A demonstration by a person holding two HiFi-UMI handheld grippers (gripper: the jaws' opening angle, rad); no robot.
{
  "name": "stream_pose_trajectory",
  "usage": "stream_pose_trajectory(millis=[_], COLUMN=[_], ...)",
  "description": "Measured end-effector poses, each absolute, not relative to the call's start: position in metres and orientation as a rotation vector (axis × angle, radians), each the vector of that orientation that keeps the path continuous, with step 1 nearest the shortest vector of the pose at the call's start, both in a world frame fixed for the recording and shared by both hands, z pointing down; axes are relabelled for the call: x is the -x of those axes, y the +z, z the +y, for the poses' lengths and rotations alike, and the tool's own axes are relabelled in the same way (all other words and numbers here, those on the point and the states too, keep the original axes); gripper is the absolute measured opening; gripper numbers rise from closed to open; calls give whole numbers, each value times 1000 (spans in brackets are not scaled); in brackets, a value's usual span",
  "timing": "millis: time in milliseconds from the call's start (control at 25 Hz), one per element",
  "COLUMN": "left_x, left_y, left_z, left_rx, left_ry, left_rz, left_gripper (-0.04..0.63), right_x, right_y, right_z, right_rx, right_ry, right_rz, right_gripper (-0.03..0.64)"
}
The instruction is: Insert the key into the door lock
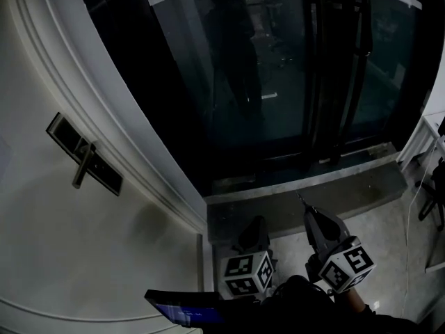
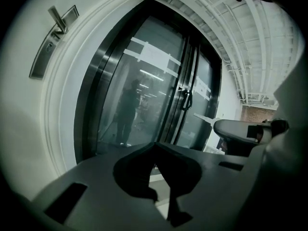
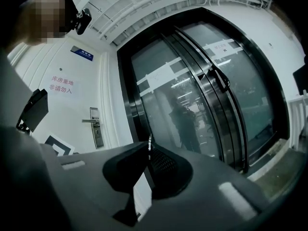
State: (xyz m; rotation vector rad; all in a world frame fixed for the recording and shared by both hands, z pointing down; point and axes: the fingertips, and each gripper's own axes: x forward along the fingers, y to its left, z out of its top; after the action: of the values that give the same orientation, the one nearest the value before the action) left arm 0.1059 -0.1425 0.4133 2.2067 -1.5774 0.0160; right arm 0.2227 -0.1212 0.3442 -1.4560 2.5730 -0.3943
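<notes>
The door lock (image 1: 85,163), a dark plate with a lever handle, sits on the white door (image 1: 76,256) at the left; the lock (image 3: 96,127) also shows in the right gripper view and, as the lock (image 2: 52,38), at the upper left of the left gripper view. My right gripper (image 1: 306,209) is low in the head view, far from the lock, shut on a thin metal key (image 3: 149,145) whose blade pokes out past the jaw tips. My left gripper (image 1: 256,223) hangs beside it, jaws shut on nothing. In its own view the left gripper (image 2: 155,147) faces the glass doors.
Dark glass double doors (image 1: 278,82) with vertical pull handles (image 3: 222,83) fill the middle, mirroring a person. A grey stone step (image 1: 306,197) lies below them. A red-lettered notice (image 3: 61,84) hangs on the white door. A white railing (image 1: 430,141) stands at the right. A dark screen (image 1: 186,309) juts out near my body.
</notes>
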Motion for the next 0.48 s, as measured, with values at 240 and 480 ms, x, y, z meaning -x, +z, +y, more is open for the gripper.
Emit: stream_pose_trajectory(millis=[240, 480], left_x=[-116, -118], left_y=[425, 419], left_z=[-176, -237], left_rx=[-2172, -2134], left_ry=[23, 0], left_rz=[-1574, -1655], left_gripper=[0, 0], right_x=[-231, -233], right_y=[353, 345], right_z=[-157, -227], right_rx=[1453, 1352], right_ry=[-414, -399], right_rz=[2595, 2652], right_gripper=[12, 12])
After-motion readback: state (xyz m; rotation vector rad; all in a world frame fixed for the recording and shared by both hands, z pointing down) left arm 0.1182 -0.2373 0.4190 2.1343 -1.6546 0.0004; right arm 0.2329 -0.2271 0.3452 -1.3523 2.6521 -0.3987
